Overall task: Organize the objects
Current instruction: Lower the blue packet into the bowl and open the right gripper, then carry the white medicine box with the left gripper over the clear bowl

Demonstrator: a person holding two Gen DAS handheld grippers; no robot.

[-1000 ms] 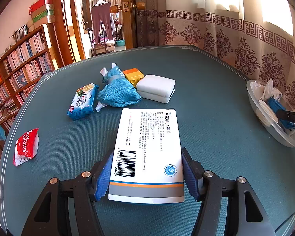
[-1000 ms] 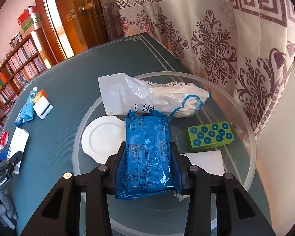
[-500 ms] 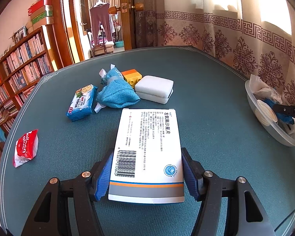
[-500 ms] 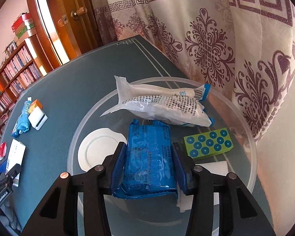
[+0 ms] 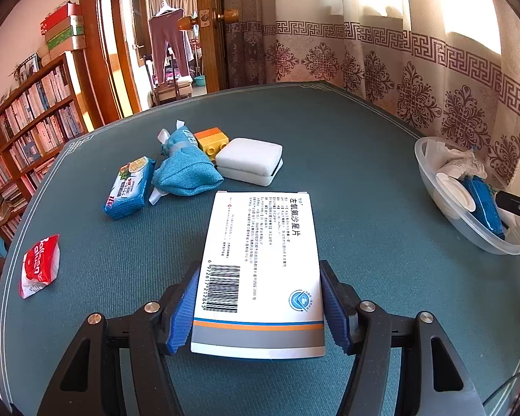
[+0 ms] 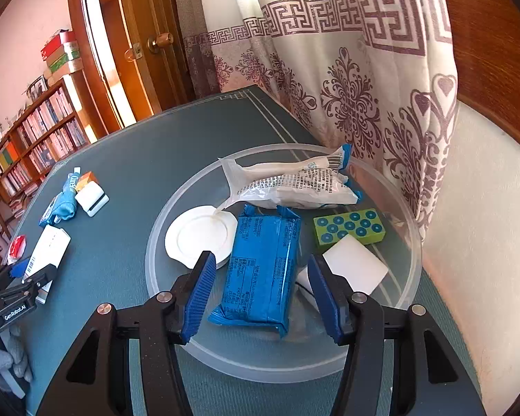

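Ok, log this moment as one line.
left gripper: shut on white box | right gripper: jaws just opened, blue packet released in clear bowl

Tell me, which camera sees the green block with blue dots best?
The right wrist view. There the green block lies in plain sight inside the clear bowl, dots facing up. In the left wrist view the bowl sits far off at the edge and the block can't be seen.

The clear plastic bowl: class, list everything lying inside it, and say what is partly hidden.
Inside the clear bowl lie a blue packet, a white lid, a swab bag, a green dotted block and a white pad. The blue packet covers part of the lid; something white beneath its right edge cannot be identified.
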